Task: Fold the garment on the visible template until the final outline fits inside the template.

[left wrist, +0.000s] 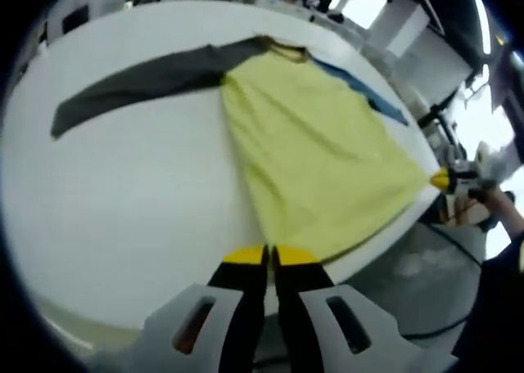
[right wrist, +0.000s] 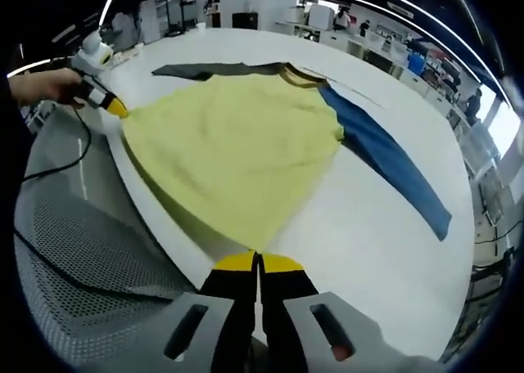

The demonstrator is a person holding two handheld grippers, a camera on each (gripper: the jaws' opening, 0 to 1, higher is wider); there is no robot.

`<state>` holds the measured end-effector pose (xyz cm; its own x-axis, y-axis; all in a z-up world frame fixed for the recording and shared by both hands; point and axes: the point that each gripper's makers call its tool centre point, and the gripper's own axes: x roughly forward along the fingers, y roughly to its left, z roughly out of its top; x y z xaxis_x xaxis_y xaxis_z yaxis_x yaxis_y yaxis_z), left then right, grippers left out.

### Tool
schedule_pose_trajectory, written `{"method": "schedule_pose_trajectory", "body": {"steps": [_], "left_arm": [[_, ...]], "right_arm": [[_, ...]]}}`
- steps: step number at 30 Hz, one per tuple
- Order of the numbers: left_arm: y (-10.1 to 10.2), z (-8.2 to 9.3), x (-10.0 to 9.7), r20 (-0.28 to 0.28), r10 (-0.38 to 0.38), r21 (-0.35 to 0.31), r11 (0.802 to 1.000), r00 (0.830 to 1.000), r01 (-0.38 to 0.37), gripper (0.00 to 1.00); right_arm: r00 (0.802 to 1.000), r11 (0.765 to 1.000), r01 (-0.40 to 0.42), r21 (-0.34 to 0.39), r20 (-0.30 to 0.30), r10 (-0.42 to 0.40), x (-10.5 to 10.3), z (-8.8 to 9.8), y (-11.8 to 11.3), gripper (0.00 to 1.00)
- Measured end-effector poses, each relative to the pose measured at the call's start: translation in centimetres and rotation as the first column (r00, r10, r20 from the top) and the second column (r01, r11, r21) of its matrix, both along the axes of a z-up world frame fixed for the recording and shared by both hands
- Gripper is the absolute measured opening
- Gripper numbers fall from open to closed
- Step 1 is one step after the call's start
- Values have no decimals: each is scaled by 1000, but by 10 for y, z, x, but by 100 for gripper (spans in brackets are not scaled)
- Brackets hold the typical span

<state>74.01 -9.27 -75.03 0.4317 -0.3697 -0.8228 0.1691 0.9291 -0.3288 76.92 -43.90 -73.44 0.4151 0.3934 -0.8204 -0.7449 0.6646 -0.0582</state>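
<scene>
On white table [left wrist: 123, 193]: yellow garment [left wrist: 319, 156], grey and blue sleeves spread; both grippers' fingers clenched on hem corners.

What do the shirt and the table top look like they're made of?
The shirt looks like soft matte knit fabric, probably cotton jersey: it lies limp with shallow wrinkles, has a yellow body, a grey sleeve and a blue sleeve. The table seems a smooth white hard top, laminate or painted board, faintly glossy; the exact material is unclear.
</scene>
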Motion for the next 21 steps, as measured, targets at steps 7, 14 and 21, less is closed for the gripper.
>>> {"method": "schedule_pose_trajectory", "body": {"steps": [7,14,21], "left_arm": [[3,-12,-7,-37,8,-7,1000,999,-9,0],[0,-19,-12,-85,108,-99,988,991,-116,0],[1,-22,-14,-104,105,-95,989,989,-115,0]], "right_arm": [[1000,1000,-8,-18,-29,7,-9,-13,-2,1],[997,999,-5,-36,-71,3,-20,-28,-4,1],[997,999,13,-34,-70,-16,-23,-32,-7,1]]}}
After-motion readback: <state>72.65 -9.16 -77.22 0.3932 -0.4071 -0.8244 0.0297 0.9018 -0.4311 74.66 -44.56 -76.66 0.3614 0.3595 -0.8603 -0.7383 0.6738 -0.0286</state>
